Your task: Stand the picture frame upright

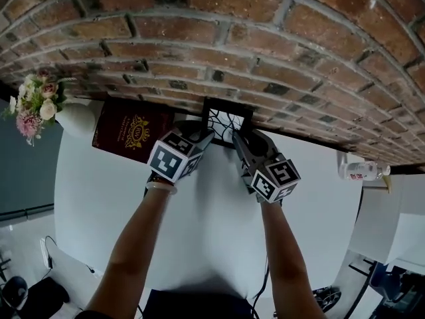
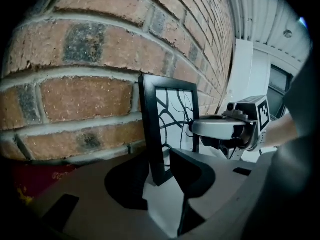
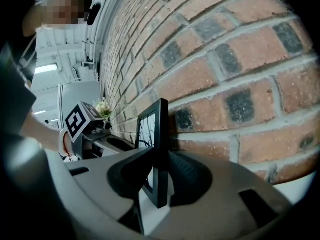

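one small black picture frame (image 1: 228, 119), upright on its lower edge on a white table (image 1: 199, 244), close in front of a brick wall (image 1: 265, 32); touching the wall or not, impossible to tell. holds a white panel crossed by black branching lines.

two hand-held grippers, one at each side rail. right gripper (image 3: 157, 179) clamped on the frame's right edge, one pad pressed on the front and one on the back. left gripper (image 2: 160, 180) straddling the left edge near the bottom corner, jaws loose around it with no apparent squeeze: released, not grasping.

likely handling: looks light, thin and rigid, on a narrow foot, so probably tips easily forward or back. panel possibly glazed, so best treated as fragile there; smooth dark rails likely a little slippery. best held by the solid side rails, low down, pads flat on front and back of the moulding, never on the panel. with one side free, calls for a slow release of the other and a watch for any lean.

counted: one picture frame, two grippers, two bare forearms (image 1: 133, 251), one white vase (image 1: 76, 119) with one bunch of pale flowers (image 1: 33, 102), one dark red box (image 1: 129, 137) with a gold crest beside the vase, one small clear bottle (image 1: 362, 171) well apart at the right.
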Motion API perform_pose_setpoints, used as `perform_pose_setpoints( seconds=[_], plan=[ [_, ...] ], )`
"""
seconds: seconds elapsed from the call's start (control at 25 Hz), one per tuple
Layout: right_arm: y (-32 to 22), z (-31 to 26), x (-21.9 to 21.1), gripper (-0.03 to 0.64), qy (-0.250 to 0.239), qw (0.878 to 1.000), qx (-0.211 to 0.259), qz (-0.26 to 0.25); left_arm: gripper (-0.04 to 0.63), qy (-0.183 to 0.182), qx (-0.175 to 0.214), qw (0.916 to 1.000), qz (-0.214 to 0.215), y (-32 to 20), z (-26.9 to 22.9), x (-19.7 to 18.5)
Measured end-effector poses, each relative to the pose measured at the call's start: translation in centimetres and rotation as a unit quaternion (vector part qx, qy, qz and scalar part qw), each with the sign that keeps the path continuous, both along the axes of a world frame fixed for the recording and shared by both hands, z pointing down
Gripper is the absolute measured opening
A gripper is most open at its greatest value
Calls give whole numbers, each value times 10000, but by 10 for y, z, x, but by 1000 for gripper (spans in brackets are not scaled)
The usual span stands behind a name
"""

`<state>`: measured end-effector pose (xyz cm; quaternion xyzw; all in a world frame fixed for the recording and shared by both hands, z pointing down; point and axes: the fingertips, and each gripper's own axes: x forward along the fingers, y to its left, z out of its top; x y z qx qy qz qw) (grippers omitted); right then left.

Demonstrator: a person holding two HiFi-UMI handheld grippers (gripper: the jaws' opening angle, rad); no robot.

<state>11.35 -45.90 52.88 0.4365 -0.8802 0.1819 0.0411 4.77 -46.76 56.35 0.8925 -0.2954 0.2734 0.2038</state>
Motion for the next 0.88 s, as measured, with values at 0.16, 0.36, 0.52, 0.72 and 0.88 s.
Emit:
perform_pose_setpoints(
  seconds=[0.16,0.36,0.52,0.72,0.88],
  plan=[
    [-6,4,3,103,-117,9999,34,110,146,-67,140,9998,-140,-7,1,2],
    [-14,0,2,104,61,9995,298,87,146,-102,361,9989,-296,-14,1,0],
    [-18,1,2,106,163,9992,359,66,146,-104,468,9983,-344,-18,1,0],
    [-23,3,4,109,137,9994,283,156,144,-168,552,9975,-402,-21,0,0],
    [-23,5,5,109,93,9994,266,207,146,-222,721,9961,-466,-23,-2,-1]
  ],
)
